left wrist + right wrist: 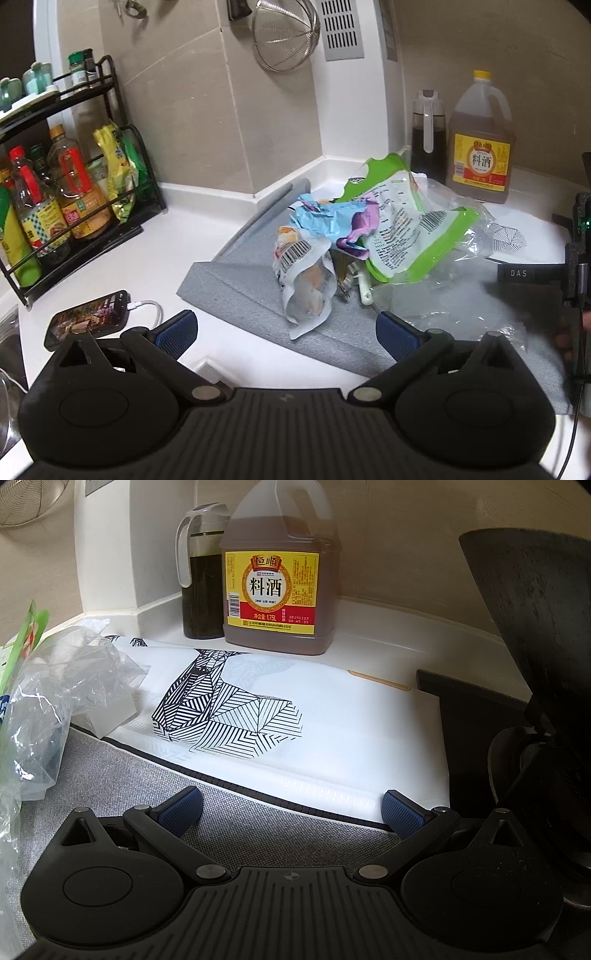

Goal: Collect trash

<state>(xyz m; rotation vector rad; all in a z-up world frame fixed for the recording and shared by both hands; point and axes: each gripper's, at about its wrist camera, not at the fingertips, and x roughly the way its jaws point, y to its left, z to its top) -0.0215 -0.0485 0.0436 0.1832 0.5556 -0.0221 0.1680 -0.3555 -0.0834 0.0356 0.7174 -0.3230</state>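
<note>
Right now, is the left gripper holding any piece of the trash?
No. In the left wrist view the left gripper is open and empty, with the white snack bag lying on the grey mat ahead of its fingertips.

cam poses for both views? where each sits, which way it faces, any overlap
Left wrist: behind the open left claw, facing the trash pile on the grey mat; right claw body at right edge.
Right wrist: behind the open right claw, low, facing the cooking wine jug.
Shared: jug, dark dispenser, clear plastic bag, mat.

Beige tiled walls (192, 110) meet a white counter (155, 258) — daylit, seemingly — beside a black spice rack (110, 147).
</note>
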